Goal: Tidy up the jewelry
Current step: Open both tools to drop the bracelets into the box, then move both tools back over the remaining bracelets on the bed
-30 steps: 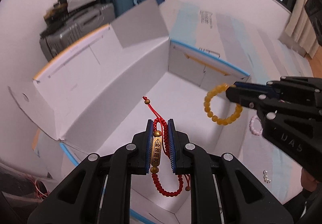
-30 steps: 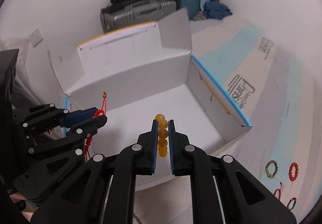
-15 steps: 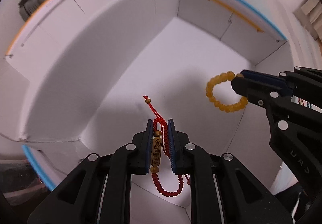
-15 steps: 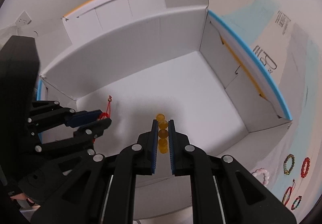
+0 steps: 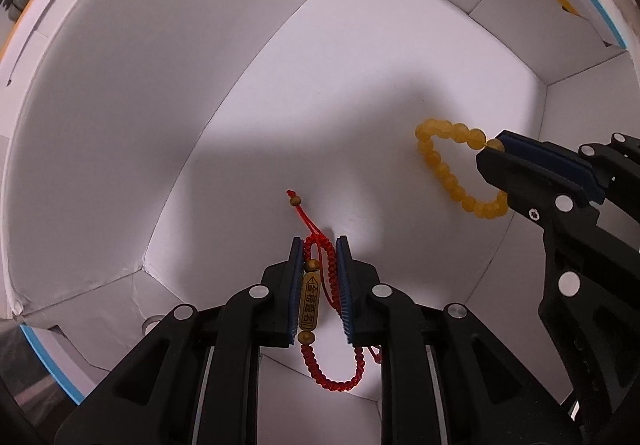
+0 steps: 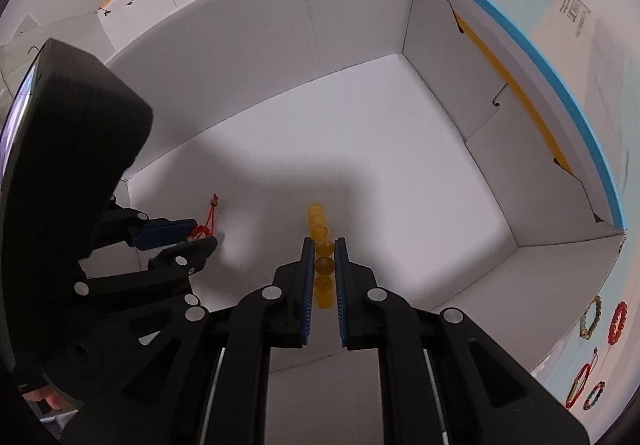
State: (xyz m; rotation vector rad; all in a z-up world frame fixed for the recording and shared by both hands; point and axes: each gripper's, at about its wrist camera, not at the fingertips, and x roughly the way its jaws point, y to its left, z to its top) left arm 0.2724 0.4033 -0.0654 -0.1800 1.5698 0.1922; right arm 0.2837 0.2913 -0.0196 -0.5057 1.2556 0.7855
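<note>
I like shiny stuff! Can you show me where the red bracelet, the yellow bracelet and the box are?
red bracelet point(image 5: 309, 306): left wrist view, on its gold tube charm.
yellow bracelet point(image 5: 451, 178): left wrist view, on a bead of the hanging loop.
box point(image 6: 352, 17): right wrist view, on the far inner wall.

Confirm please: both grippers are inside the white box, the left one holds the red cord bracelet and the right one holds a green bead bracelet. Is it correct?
Nearly. The right gripper holds a yellow bead bracelet, not a green one; the left wrist view shows its colour plainly. The rest stands: both grippers are inside the white box, and the left gripper holds the red cord bracelet.
</note>
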